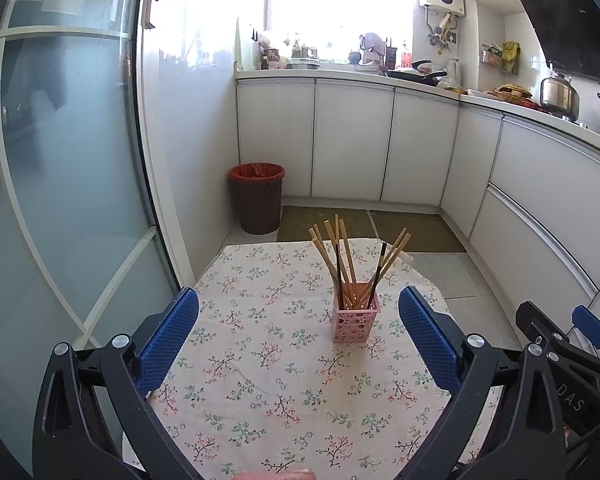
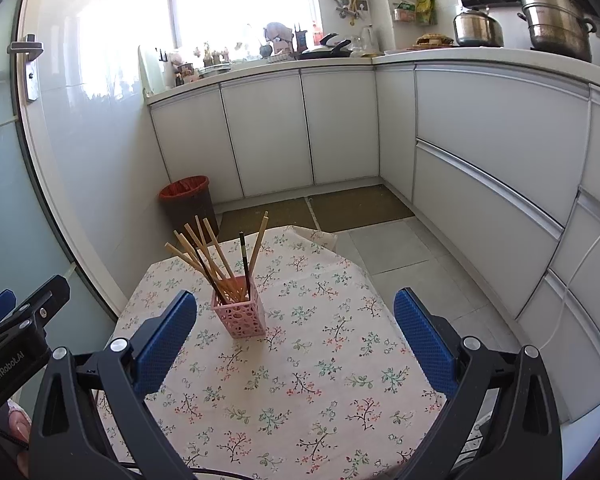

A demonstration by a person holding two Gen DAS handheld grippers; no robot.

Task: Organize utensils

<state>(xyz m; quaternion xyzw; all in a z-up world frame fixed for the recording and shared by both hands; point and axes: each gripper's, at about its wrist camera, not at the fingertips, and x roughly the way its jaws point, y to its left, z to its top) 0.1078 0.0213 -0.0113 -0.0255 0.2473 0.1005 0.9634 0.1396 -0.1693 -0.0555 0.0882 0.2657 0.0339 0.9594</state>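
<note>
A pink perforated holder (image 1: 355, 318) (image 2: 241, 317) stands upright on the floral tablecloth (image 1: 260, 360) (image 2: 320, 360). Several wooden chopsticks (image 1: 346, 256) (image 2: 204, 256) and two dark ones lean out of it, fanned apart. My left gripper (image 1: 298, 336) hangs open above the cloth, nothing between its blue pads; the holder sits just ahead, a little right of centre. My right gripper (image 2: 296, 340) is open too and empty, with the holder ahead near its left pad. Each gripper shows at the edge of the other's view.
A brown bin (image 1: 257, 198) (image 2: 189, 204) with a red liner stands on the floor beyond the table, by the glass door (image 1: 72, 160). White cabinets (image 1: 352, 140) (image 2: 480, 160) run along the back and right, with pots and pans on the counter.
</note>
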